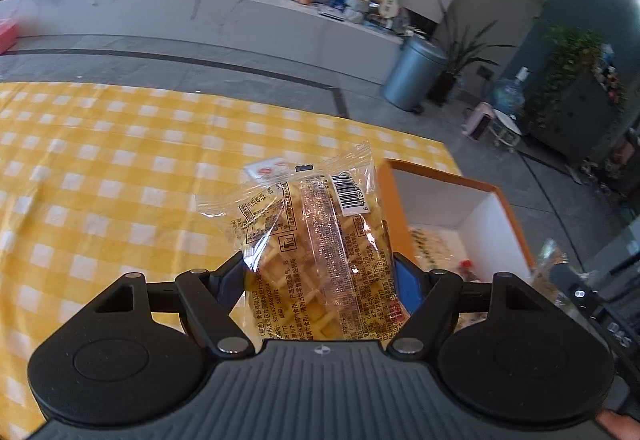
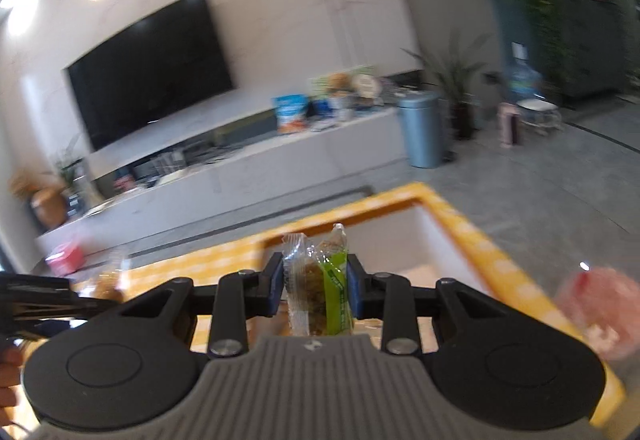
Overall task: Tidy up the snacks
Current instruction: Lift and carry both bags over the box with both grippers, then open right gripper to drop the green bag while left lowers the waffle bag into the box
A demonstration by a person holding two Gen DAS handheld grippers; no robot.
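My left gripper (image 1: 320, 280) is shut on a clear bag of yellow crackers (image 1: 316, 232), held up above the yellow checked tablecloth (image 1: 100, 179). Just right of it stands the orange box with white inner walls (image 1: 486, 211), with several snack packs on its floor. In the right wrist view, my right gripper (image 2: 316, 286) is shut on a small snack bar in a clear and green wrapper (image 2: 320, 292), held over the near part of the same orange box (image 2: 400, 205). At that view's left edge the other gripper (image 2: 36, 300) shows with its bag, blurred.
A pink packet (image 2: 600, 312) lies blurred at the right beside the box. Beyond the table edge are grey floor, a white TV bench (image 1: 200, 11) with snack bags, a metal bin (image 1: 416, 71) and potted plants. A hand (image 2: 8, 368) shows at the left.
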